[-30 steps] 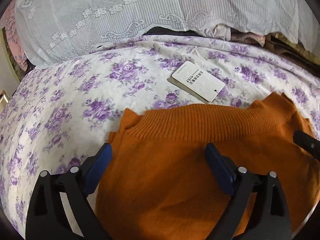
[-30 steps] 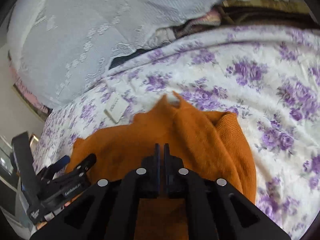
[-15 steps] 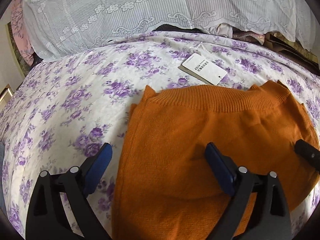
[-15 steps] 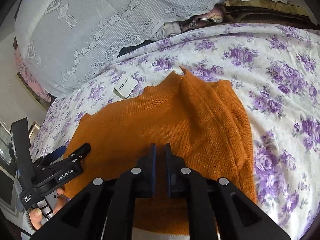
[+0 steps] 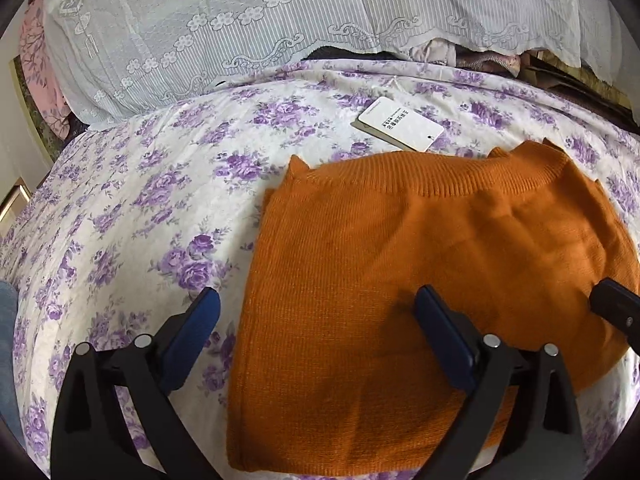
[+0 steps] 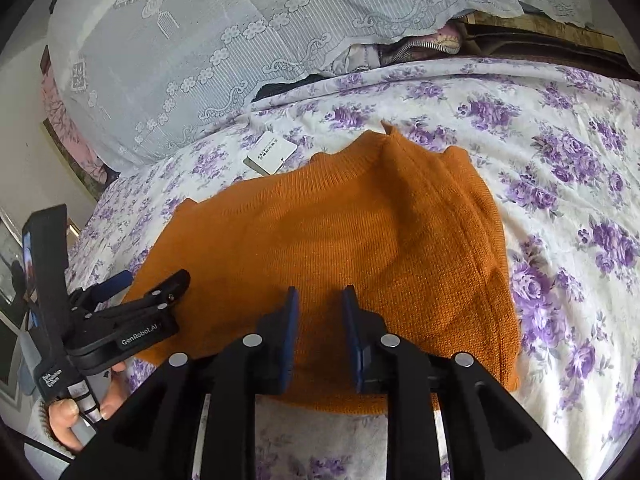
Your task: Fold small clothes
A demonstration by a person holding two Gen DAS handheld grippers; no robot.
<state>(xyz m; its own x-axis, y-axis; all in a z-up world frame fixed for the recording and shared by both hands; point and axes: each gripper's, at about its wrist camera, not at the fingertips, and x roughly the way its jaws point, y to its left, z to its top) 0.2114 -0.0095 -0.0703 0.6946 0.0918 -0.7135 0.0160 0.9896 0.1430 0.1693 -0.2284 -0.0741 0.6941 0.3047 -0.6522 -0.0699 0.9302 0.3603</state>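
The orange ribbed-knit sweater [image 5: 420,264] lies folded into a rough rectangle on the bed's white sheet printed with purple flowers [image 5: 160,200], its ribbed neckline toward the far side and one side panel doubled over along the right edge in the right wrist view. A white cardboard hang tag [image 5: 400,124] rests on the sheet just beyond the collar. The right claw [image 6: 320,312] hovers over the near hem with its jaws opening and narrow yet; no cloth sits between the blue pads. The left claw [image 5: 316,312] stands wide, straddling the sweater's left edge without pinching it.

The step in hand looks like letting go and setting up the next fold. To do it well, each claw should take a near corner through all layers — not just the top one — then carry the hem evenly toward the collar, keeping both sides level so the edges line up. A white lace cover [image 5: 280,20] drapes the bedding behind.
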